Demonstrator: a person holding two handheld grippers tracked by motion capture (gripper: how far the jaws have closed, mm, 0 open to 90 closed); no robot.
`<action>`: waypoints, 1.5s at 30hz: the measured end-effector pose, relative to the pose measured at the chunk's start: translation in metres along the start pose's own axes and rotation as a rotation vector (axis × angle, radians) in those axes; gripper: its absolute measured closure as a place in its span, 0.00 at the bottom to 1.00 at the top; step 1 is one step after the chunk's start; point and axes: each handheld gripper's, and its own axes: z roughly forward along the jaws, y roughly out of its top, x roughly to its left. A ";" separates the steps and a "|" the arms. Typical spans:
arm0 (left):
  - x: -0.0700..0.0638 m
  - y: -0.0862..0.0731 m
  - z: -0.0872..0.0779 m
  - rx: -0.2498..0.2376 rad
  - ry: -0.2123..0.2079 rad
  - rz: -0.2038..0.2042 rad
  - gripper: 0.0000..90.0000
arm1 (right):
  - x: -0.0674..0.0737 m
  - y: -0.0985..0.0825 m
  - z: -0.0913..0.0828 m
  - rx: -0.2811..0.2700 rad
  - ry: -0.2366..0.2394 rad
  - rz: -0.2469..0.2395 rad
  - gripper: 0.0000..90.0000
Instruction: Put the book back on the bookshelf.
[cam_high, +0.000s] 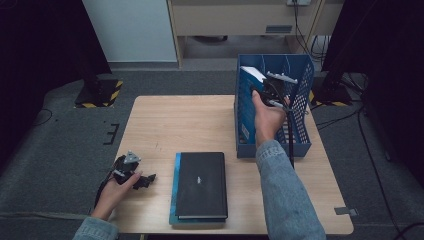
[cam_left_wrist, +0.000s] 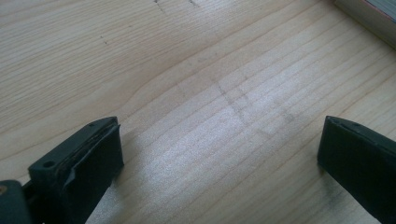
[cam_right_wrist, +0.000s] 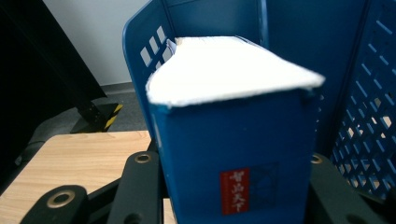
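Front edge: black notebook (cam_high: 201, 184) lies flat on a teal one, untouched.
Front-left corner: left gripper (cam_high: 135, 176) rests on the table (cam_high: 165, 120), jaws apart, nothing btwn.
Right side: right gripper (cam_high: 270, 92) clamped on thick blue book (cam_right_wrist: 233, 154), spine up, in the blue file rack (cam_high: 302, 100).
Step tip: keep book upright, lower straight btwn dividers, let go once seated.
Writing: red label w/ white Chinese characters on spine, too small to read.

I note a blue book (cam_right_wrist: 233, 154) (red label, white page edges), blue perforated file rack (cam_high: 300, 125), black notebook (cam_high: 201, 184), pale woodgrain table (cam_high: 165, 125).
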 end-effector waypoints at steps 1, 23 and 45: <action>0.000 0.000 0.000 0.000 0.000 0.000 0.00 | 0.000 -0.001 0.000 0.001 0.002 0.002 0.66; -0.001 0.001 0.000 0.007 0.000 0.005 0.00 | -0.013 -0.020 -0.029 0.108 0.018 -0.037 0.66; -0.002 0.000 0.000 0.004 -0.001 -0.002 0.00 | -0.011 -0.015 -0.040 0.144 0.036 -0.039 0.60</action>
